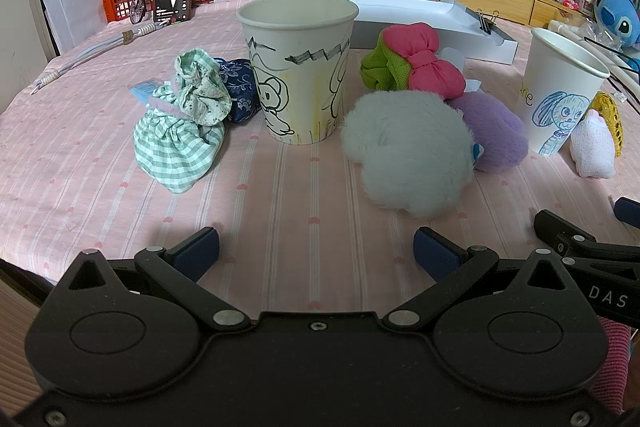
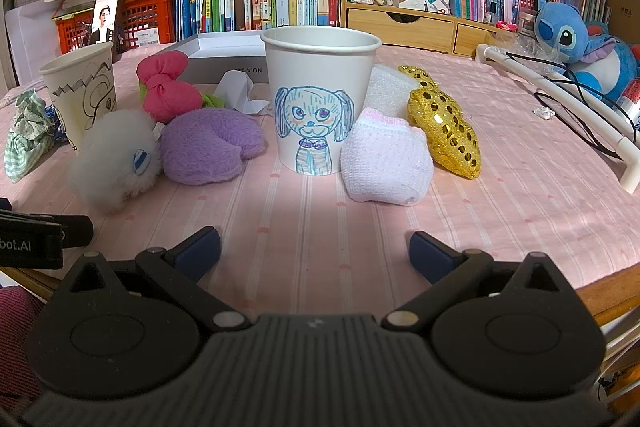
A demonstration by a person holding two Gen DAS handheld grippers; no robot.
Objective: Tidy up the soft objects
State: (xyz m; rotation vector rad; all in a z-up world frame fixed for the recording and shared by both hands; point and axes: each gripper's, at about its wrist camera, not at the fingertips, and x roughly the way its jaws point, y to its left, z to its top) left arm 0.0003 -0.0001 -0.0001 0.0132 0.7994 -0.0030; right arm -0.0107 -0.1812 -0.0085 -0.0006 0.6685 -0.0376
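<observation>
1. The left gripper (image 1: 316, 251) hovers over the pink cloth (image 1: 280, 211), fingers spread apart, gripping nothing.
2. The right gripper (image 2: 314, 251) is likewise spread and empty.
3. A white fluffy toy (image 1: 404, 155) lies at two o'clock from the left gripper, touching a purple plush (image 1: 494, 135).
4. A white sock (image 2: 386, 159) sits at one o'clock of the right gripper, touching the blue-drawn cup (image 2: 320, 103).

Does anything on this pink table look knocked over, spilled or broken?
Nothing stands out. Both paper cups, the black-doodle cup and the blue-drawing cup, stand upright, and the soft toys just lie loose around them. Only a crumpled tissue lies among them.
</observation>
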